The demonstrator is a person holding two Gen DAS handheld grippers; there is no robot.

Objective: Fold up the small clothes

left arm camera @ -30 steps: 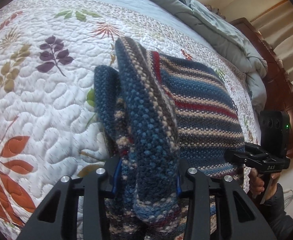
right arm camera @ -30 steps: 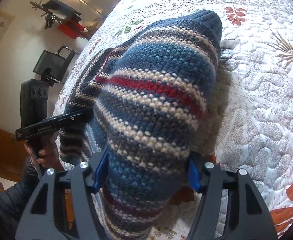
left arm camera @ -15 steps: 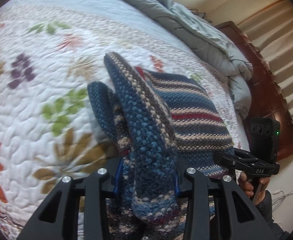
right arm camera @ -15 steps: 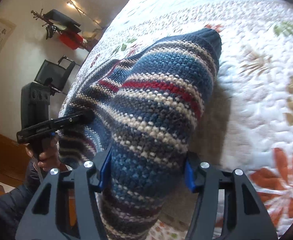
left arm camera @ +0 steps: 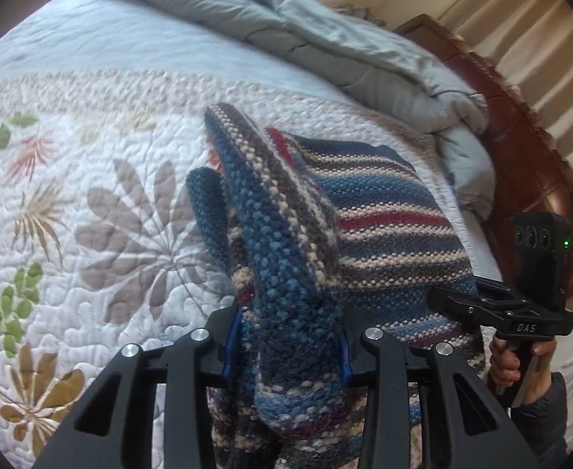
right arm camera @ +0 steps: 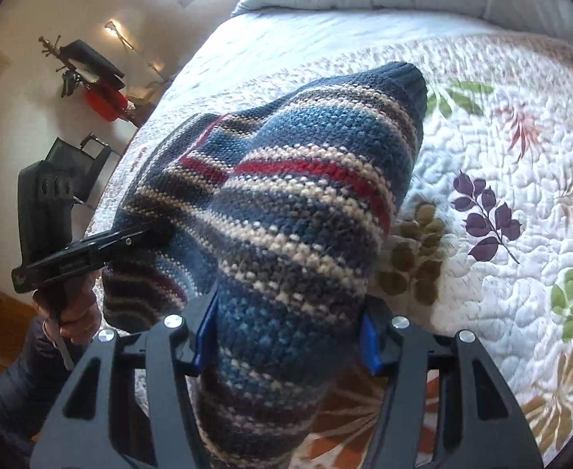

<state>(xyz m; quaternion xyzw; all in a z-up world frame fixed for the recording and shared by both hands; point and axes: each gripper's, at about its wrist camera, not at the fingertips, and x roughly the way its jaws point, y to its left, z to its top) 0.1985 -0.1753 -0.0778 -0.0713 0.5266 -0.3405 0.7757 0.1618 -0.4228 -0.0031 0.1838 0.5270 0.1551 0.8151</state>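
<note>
Knitted wool in blue, cream and red stripes, the small sweater (left arm camera: 384, 234) hangs bunched above the quilted bed (left arm camera: 91, 203), nearer its foot than the grey duvet (left arm camera: 325, 51). The left hand-held gripper (left arm camera: 286, 348) and the right hand-held gripper (right arm camera: 286, 336) each clamp a thick fold of it. My worry: the bulky knit could slip from a pad, or land creased, since one sleeve dangles loose. Only the right wrist view shows the wall shelf (right arm camera: 91, 74) beyond the bed; only the left shows the wooden headboard (left arm camera: 520, 148).
</note>
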